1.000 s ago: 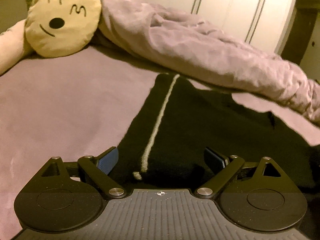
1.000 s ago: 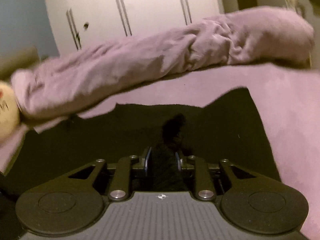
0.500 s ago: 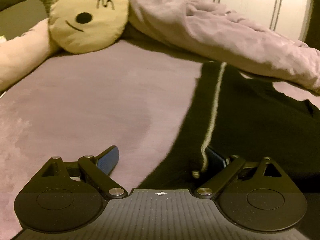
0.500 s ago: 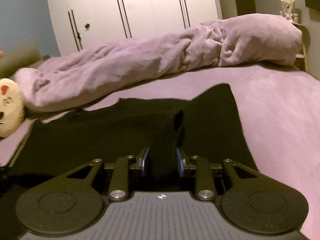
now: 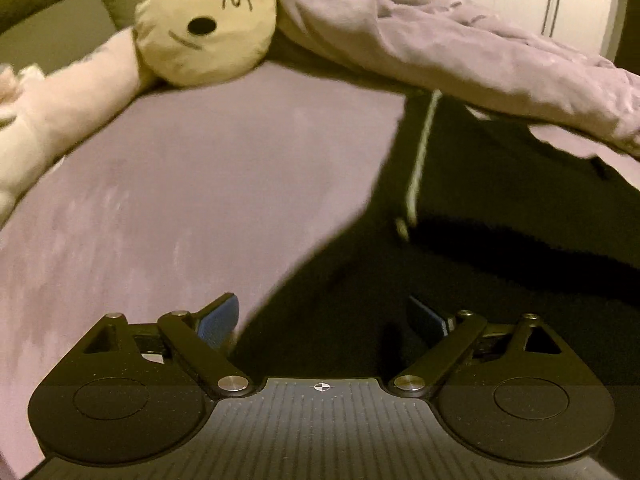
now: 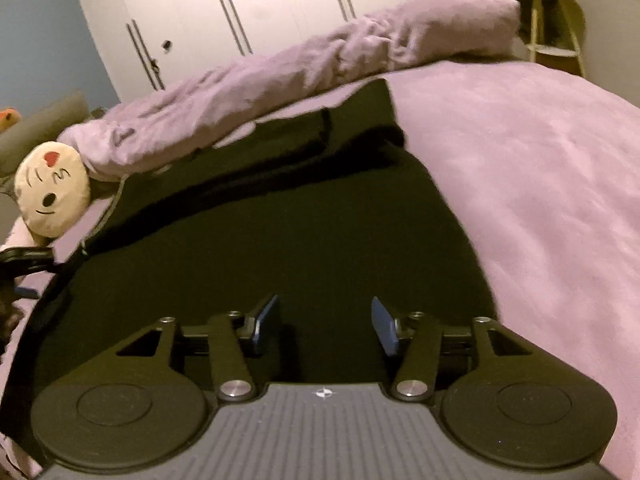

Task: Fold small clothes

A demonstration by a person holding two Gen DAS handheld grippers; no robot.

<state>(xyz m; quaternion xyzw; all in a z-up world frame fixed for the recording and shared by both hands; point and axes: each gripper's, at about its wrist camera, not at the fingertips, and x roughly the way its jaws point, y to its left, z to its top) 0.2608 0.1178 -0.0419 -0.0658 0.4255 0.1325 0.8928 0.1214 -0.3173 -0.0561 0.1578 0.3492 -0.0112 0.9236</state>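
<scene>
Mauve bedding (image 6: 532, 184) fills the right half of the right wrist view, with a rolled duvet (image 5: 460, 40) running across the top of both views, white wardrobe doors (image 6: 256, 12) behind it, and a round face cushion (image 5: 206, 20) at the upper left of the left wrist view. A black garment (image 6: 288, 236) with a pale stripe (image 5: 420, 152) lies on the bed, filling the centre of the right view and the right half of the left one. Half a second ago the right gripper (image 6: 325, 322) was pinched on a raised tuck of this cloth; now its jaws stand apart with nothing between them, and a folded-over band of fabric shows across the middle of its view. The left gripper (image 5: 323, 320) stays wide open and empty, though it has swung back so the garment's edge sits between its blue pads (image 5: 218, 320). One fold looks laid down and released; a fresh grasp for the following fold seems the likely step.
</scene>
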